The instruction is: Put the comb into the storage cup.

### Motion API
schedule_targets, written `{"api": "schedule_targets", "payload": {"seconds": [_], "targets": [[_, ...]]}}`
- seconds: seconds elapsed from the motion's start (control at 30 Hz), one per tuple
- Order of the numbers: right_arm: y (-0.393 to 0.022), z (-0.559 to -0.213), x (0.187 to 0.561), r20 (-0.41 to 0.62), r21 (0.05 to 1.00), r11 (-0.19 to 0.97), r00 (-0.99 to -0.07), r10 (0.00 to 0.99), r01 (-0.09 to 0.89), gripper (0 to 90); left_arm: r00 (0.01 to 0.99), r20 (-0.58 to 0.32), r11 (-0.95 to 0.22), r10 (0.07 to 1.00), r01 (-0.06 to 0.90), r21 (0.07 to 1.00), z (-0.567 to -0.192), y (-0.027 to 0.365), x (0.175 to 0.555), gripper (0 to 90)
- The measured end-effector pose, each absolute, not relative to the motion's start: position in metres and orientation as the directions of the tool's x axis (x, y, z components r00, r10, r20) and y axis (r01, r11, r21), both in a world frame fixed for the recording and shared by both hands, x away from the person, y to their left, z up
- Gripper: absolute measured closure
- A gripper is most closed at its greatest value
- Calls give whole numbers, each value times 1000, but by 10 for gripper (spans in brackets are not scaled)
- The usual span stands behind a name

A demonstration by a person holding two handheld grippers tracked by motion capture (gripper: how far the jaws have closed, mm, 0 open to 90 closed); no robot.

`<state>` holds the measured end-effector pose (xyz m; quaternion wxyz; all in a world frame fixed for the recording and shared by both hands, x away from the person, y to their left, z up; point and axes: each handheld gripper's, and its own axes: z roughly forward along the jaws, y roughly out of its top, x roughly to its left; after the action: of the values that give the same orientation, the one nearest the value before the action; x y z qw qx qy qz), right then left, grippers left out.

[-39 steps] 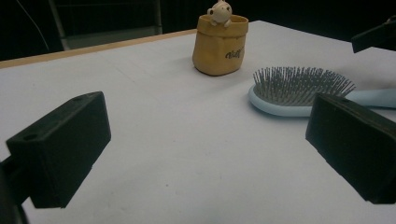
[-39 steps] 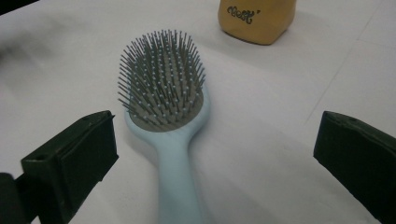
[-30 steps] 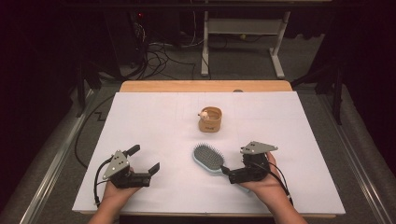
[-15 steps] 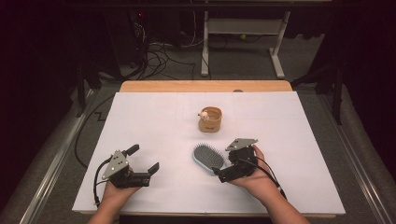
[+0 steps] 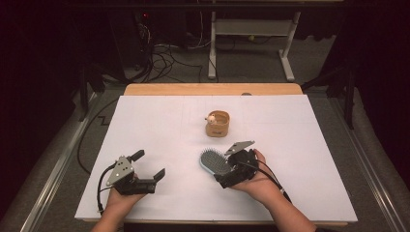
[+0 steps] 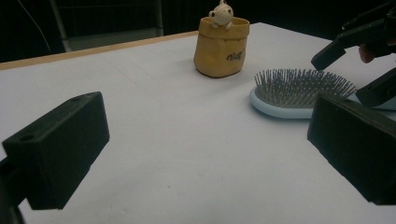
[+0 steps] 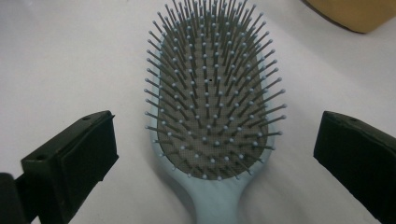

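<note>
We work over a table covered in white, and on it, toward the near right, lies the brush, bristles up, its pale blue handle pointing back at us and passing under our right gripper. Just beyond the brush stands a small tan pouch with a little figure peeking over its rim, near but apart from the brush head. The right gripper hangs over the handle end with its jaws spread wide, one on each side of the brush in the right gripper view, touching nothing and holding nothing. Our left gripper rests well off to the left, jaws likewise wide and empty, looking across bare table toward the brush and pouch. We judge the brush to be light and stiff, a hard plastic body that will not give under the jaws; the shell looks smooth (so it may slip or swing if pinched at the very tip). The bristles are springy pins on a soft pad, a poor place to squeeze. We would take it across the handle where it narrows below the head, the jaws closing on its two flat sides, close enough to the head that the weight does not tip it.
</note>
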<state>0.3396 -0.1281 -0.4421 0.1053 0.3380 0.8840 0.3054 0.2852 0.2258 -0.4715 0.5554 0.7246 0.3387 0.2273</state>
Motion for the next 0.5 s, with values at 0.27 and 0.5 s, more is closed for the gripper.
{"api": "schedule_targets", "payload": {"seconds": [0.27,0.5], "targets": [[-123,-445,347,16,588,600,-749,662,542,2,663,-50,-150,747,241,959,-472,225,287,0],[-120,-441,348,10,586,608,-754,656,536,2,664,-42,-158,747,238,958,-472,223,286,0]]}}
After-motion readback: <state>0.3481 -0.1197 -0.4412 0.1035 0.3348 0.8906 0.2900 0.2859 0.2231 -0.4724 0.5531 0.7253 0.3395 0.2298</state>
